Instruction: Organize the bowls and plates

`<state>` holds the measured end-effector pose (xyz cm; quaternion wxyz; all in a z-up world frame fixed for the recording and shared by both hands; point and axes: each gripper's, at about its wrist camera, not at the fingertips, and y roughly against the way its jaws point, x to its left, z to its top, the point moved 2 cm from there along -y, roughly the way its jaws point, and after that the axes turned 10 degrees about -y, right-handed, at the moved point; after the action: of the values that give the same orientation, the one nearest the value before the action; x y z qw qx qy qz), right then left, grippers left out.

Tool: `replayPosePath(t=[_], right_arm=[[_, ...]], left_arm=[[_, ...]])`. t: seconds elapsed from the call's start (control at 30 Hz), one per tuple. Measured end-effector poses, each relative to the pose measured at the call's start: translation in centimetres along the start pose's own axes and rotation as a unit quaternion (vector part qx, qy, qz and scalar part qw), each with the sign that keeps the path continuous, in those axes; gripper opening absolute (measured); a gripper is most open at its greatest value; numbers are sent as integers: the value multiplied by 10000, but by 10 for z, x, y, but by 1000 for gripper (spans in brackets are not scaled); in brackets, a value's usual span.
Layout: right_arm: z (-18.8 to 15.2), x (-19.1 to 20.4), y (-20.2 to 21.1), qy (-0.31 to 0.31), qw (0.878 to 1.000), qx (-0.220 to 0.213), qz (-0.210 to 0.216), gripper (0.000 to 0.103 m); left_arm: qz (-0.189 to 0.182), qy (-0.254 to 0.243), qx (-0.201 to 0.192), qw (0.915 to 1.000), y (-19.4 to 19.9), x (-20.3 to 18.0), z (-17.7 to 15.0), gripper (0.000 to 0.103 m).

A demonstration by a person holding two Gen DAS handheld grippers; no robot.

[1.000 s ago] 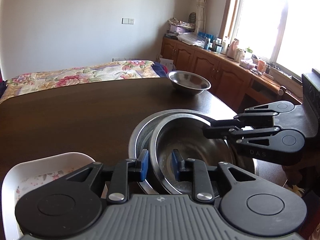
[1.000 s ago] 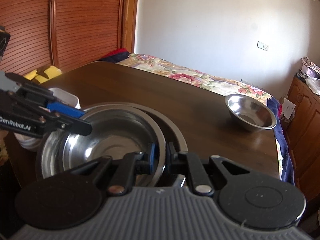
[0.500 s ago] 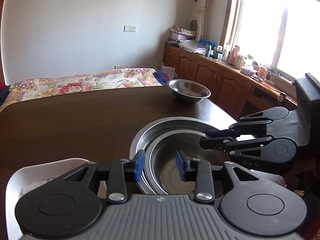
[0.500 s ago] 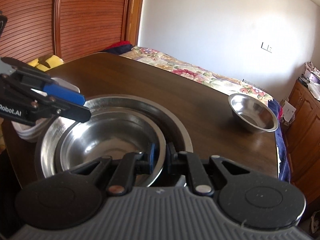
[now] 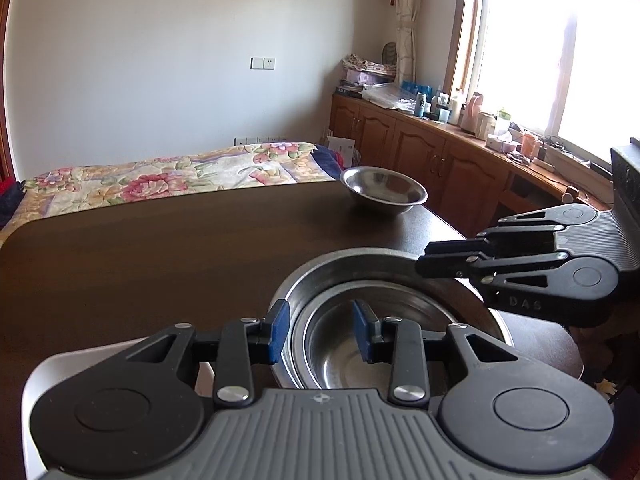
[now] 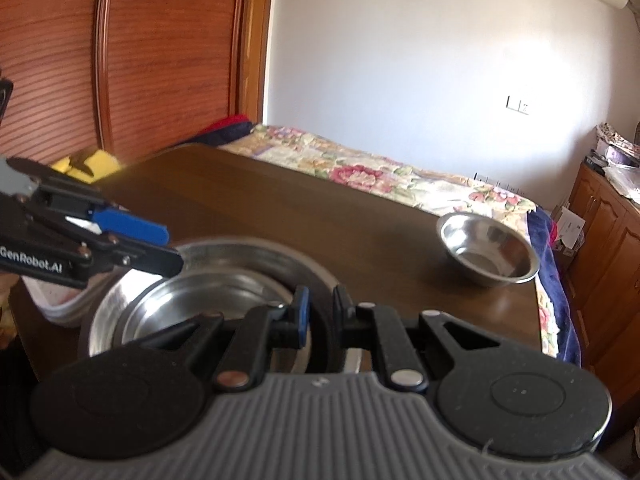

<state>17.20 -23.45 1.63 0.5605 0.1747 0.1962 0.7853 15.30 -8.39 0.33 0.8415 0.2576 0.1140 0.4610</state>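
Note:
Two steel bowls sit nested at the near edge of the dark table (image 5: 160, 248): a large bowl (image 5: 360, 258) (image 6: 248, 248) with a smaller inner bowl (image 5: 340, 356) (image 6: 192, 304) resting in it. My left gripper (image 5: 320, 332) (image 6: 172, 248) is open, its blue pads wide apart over the near rims and touching neither. My right gripper (image 6: 320, 310) (image 5: 422, 258) hovers just above the far-right rim, jaws a narrow gap apart with nothing between them. A small steel bowl (image 5: 382, 192) (image 6: 488, 248) stands alone at the far right corner.
A white dish (image 5: 48, 368) (image 6: 52, 304) with a floral inside lies beside the nested bowls, under my left gripper. A bed with a floral cover (image 5: 180, 176) lies beyond the table. Wooden cabinets (image 5: 440, 160) with clutter run under the window.
My left gripper's jaws have opened wide and let go of the bowl rims. The inner bowl has settled into the large bowl. My right gripper has come off the rim and risen slightly.

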Motion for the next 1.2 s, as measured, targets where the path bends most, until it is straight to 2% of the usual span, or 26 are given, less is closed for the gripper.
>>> replayPosePath(t=[0.23,0.57,0.87,1.2], right_arm=[[9,-19,3,-182,9993,-331,-69,14],[14,-55,-3,-452,9970,-591,-216,14],[22,-92,-19,-659,9945,-719,-371,14],[31,-122,-41,-769,9927,-702,-601,17]], left_arm=[[153,-93,-18,9998,-6,0,13,37],[289,-227,60,9993,-29,3,32,40],[353,-406,81,9985,-50,1,61,41],[239,-542,-10,9982,-67,-2,93,43]])
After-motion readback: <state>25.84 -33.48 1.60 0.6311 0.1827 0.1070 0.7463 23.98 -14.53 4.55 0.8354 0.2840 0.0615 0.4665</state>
